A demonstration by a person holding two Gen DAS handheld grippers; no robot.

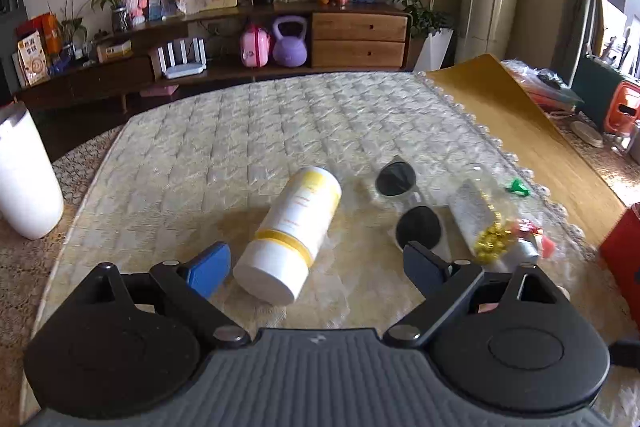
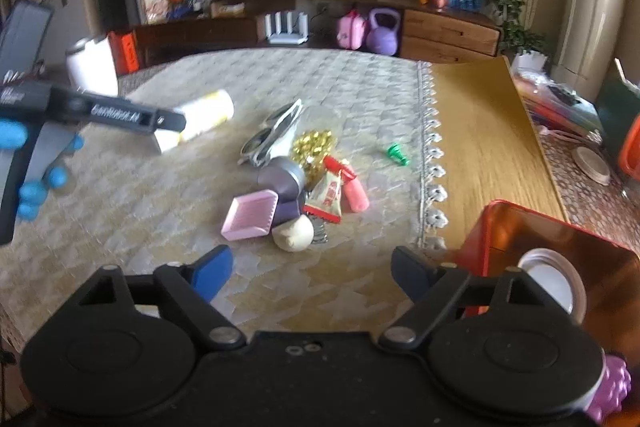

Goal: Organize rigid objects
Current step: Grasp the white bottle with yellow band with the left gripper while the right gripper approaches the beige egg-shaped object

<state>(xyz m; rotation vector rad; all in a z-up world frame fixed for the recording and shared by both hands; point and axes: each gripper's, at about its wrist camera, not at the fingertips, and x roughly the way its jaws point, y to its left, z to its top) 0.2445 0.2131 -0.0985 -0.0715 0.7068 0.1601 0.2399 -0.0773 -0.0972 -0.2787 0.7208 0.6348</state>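
Here we note both tools released: left gripper point(image 1: 316, 267) gapes over the toppled white-and-yellow bottle point(image 1: 292, 235) on the quilted cloth point(image 1: 240, 131); right gripper point(image 2: 312, 271) hangs empty before the clutter pile point(image 2: 296, 187).

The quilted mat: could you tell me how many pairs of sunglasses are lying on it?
1: the sunglasses lie right of the toppled white-and-yellow bottle; clutter may hide others.

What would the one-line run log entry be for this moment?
left gripper: open, empty | near: white-and-yellow bottle on its side | right gripper: open, empty | ahead: pile with pink box | red bin: right
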